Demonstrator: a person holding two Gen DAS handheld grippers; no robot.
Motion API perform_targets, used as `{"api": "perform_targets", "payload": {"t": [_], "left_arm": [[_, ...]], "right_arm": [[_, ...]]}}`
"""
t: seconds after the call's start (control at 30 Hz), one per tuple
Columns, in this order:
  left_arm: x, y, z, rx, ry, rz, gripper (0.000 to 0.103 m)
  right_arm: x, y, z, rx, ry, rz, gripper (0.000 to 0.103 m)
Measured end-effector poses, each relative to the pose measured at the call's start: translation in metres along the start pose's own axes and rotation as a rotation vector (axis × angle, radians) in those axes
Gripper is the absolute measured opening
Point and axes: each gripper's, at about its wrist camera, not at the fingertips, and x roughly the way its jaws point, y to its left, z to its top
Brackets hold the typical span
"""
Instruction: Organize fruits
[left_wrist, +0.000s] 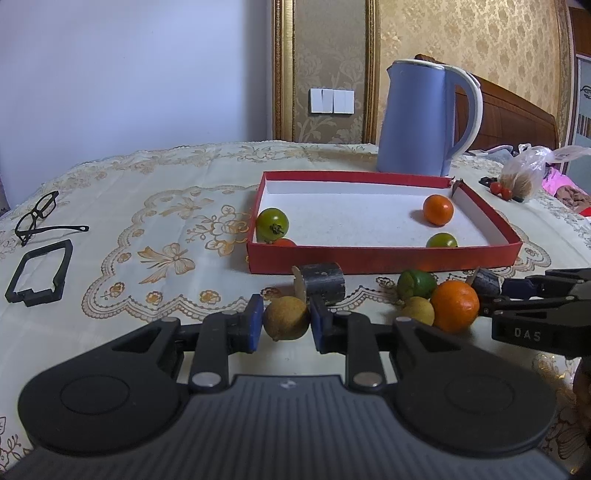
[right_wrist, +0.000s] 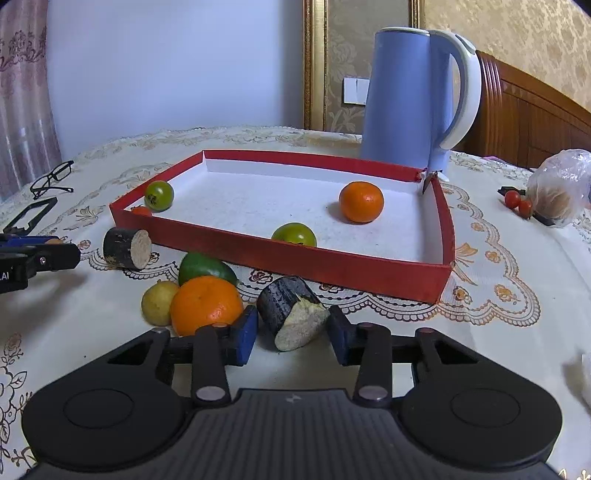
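Note:
A shallow red tray (left_wrist: 380, 258) (right_wrist: 295, 258) holds two green tomatoes (left_wrist: 272, 224) (left_wrist: 441, 240), an orange (right_wrist: 361, 202) and a small red fruit (left_wrist: 284, 242). My left gripper (left_wrist: 286, 323) is shut on a brown round fruit (left_wrist: 286, 320) just above the cloth. My right gripper (right_wrist: 291, 330) is open around a dark cane piece (right_wrist: 290, 317) lying on the table. To its left lie an orange (right_wrist: 206, 304), a yellow fruit (right_wrist: 159, 301) and a green fruit (right_wrist: 205, 267). A second cane piece (right_wrist: 125, 248) lies near the tray's front corner.
A blue kettle (left_wrist: 421, 118) stands behind the tray. Glasses (left_wrist: 40, 218) and a black frame (left_wrist: 38, 275) lie at the left. A plastic bag (right_wrist: 561, 188) and cherry tomatoes (right_wrist: 517, 203) sit at the right. An embroidered cloth (left_wrist: 147, 229) covers the table.

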Motion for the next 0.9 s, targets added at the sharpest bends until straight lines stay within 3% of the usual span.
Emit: {"api": "perform_targets", "payload": {"t": [0.3, 0.57, 0.9], "left_arm": [[0.004, -0.004, 0.021, -0.001, -0.006, -0.113, 0.024], [0.025, -0.023, 0.045, 0.059, -0.029, -0.124, 0.024], [0.082, -0.057, 0.079, 0.15, -0.012, -0.089, 0.024]], "right_arm": [[-0.017, -0.007, -0.001, 0.034, -0.04, -0.012, 0.04], [-0.036, -0.018, -0.004, 0.058, -0.071, -0.024, 0.04], [-0.054, -0.025, -0.008, 0.074, -0.102, -0.023, 0.04]]}}
